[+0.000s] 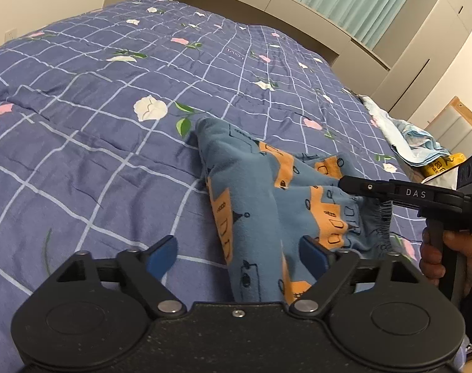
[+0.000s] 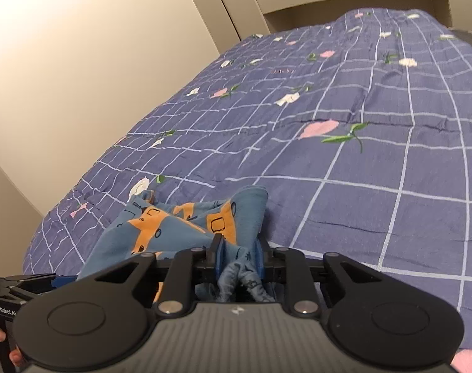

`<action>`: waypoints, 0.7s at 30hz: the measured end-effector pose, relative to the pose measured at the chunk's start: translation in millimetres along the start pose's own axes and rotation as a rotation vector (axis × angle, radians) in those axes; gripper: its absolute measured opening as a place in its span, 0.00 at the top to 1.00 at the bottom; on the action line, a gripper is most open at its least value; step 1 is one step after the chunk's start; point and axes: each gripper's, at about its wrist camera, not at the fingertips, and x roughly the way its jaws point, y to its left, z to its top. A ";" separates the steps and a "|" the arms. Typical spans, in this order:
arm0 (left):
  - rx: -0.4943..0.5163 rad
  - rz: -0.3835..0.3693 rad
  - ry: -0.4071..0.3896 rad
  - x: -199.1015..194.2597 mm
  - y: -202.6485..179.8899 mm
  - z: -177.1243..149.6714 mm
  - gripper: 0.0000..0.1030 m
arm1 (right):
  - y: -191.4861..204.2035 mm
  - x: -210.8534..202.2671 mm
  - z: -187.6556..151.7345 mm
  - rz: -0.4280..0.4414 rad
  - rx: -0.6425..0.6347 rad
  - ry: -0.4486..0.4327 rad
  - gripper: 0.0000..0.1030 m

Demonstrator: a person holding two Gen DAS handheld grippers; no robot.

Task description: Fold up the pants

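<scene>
Pants get grabbed for folding

Pants (image 1: 251, 192) lie bunched on the flowery quilt (image 1: 96, 124). Left gripper (image 1: 239, 255) is spread wide around one side, not pinching yet. Right gripper (image 2: 239, 255) pinches the stretchy waist. Next, I think, the left must squeeze so both can lift

A bed (image 1: 111, 161) covered by a blue-violet checked quilt with pink and white flowers carries the crumpled blue-and-orange pants (image 1: 254, 205); a pale blue cloth (image 1: 403, 133) lies at its far edge.
</scene>
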 end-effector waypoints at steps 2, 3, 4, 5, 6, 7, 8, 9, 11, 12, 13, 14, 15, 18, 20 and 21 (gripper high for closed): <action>-0.003 -0.004 0.011 -0.3 -0.3 -0.4 0.30 | 4.3 -2.9 -0.2 -0.012 -0.005 -0.010 0.80; -0.005 -0.005 0.016 -0.4 -0.2 -0.6 0.37 | 6.8 -4.1 -0.2 -0.020 -0.010 -0.013 0.80; -0.009 -0.003 0.021 -0.5 0.0 -0.7 0.41 | 8.9 -4.8 0.1 -0.026 -0.016 -0.016 0.81; -0.016 -0.004 0.027 -0.5 0.7 -0.8 0.48 | 11.5 -5.6 0.1 -0.034 -0.024 -0.019 0.81; -0.024 -0.015 0.032 -0.6 1.6 -1.0 0.54 | 14.0 -6.3 0.3 -0.040 -0.031 -0.021 0.81; -0.030 -0.029 0.035 -0.9 1.9 -1.0 0.57 | 16.3 -7.0 0.6 -0.046 -0.038 -0.023 0.81; -0.028 -0.039 0.036 -1.4 1.1 -0.9 0.64 | 18.9 -7.9 0.9 -0.054 -0.046 -0.026 0.81; -0.023 -0.043 0.035 -2.1 -0.6 -1.3 0.67 | 21.5 -8.8 1.2 -0.059 -0.055 -0.028 0.81; -0.022 -0.039 0.025 -3.9 -2.9 -1.7 0.72 | 26.0 -10.6 1.4 -0.072 -0.066 -0.031 0.82; -0.030 -0.043 0.022 -4.7 -2.3 -1.9 0.76 | 27.7 -11.2 1.6 -0.076 -0.067 -0.031 0.82; -0.037 -0.046 0.019 -5.8 -2.5 -1.8 0.78 | 29.9 -12.4 2.0 -0.080 -0.068 -0.033 0.83; -0.037 -0.049 0.014 -6.7 -3.0 -1.0 0.81 | 31.8 -13.8 2.3 -0.083 -0.070 -0.036 0.83; -0.033 -0.050 0.010 -8.0 -3.6 0.0 0.83 | 34.3 -16.0 2.8 -0.085 -0.072 -0.042 0.83; -0.012 -0.053 -0.005 -13.5 -4.7 7.9 0.85 | 43.5 -21.4 7.4 -0.092 -0.083 -0.054 0.84; -0.013 -0.065 -0.016 -18.6 -1.2 16.6 0.85 | 50.8 -23.6 12.5 -0.094 -0.089 -0.062 0.85; -0.013 -0.065 -0.024 -21.6 1.0 21.2 0.86 | 54.0 -24.1 15.5 -0.093 -0.090 -0.067 0.85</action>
